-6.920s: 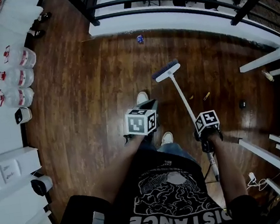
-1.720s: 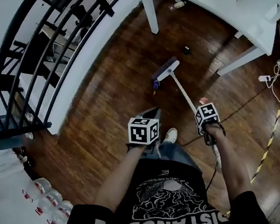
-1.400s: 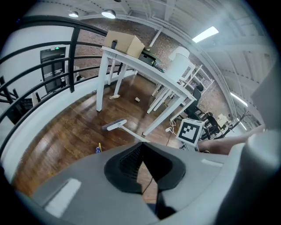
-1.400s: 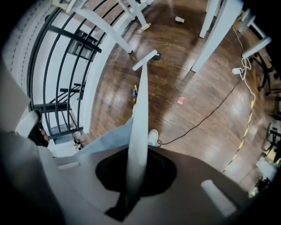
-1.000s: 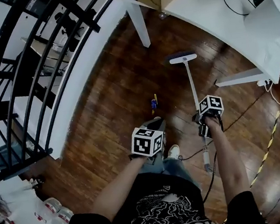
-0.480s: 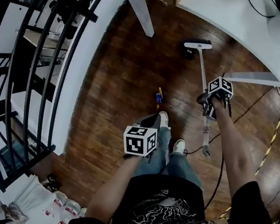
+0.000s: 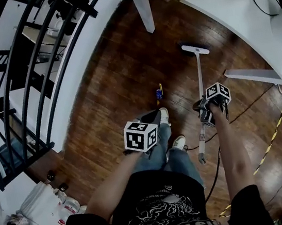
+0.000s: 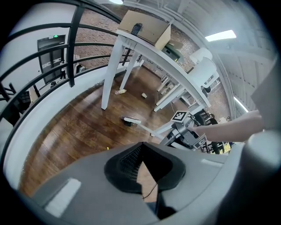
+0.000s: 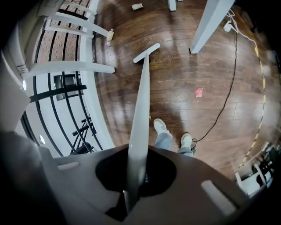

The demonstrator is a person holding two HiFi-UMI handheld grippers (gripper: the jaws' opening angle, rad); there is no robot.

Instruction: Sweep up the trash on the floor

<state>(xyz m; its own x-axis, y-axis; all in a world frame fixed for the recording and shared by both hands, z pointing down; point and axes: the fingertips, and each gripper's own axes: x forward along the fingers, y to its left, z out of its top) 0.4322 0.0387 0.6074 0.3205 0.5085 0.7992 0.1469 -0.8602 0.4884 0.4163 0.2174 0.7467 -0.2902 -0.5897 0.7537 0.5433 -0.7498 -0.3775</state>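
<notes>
My right gripper (image 7: 205,112) is shut on the pale handle of a broom (image 7: 199,83). The broom's white head (image 7: 195,50) rests on the wood floor ahead, close to a white table leg (image 7: 253,74). In the right gripper view the handle (image 9: 139,118) runs up from the gripper (image 9: 134,184) to the head (image 9: 146,52). A small blue and yellow scrap (image 7: 158,94) lies left of the broom, in front of my shoes. A red scrap (image 9: 199,92) lies to the right. My left gripper (image 7: 151,118) (image 8: 140,176) hangs at knee height, shut, with nothing visible between its dark jaws.
A black railing (image 7: 31,73) on a white curb curves along the left. White tables (image 7: 230,3) stand ahead and right, with a cardboard box (image 8: 145,24) on top. A black cable (image 9: 228,88) and striped tape (image 7: 276,127) cross the floor. A bottle (image 9: 109,37) lies by a leg.
Over the earlier frames the person turned away from the railing toward the white table. In the last half second the right gripper and broom came back slightly; the left gripper barely moved.
</notes>
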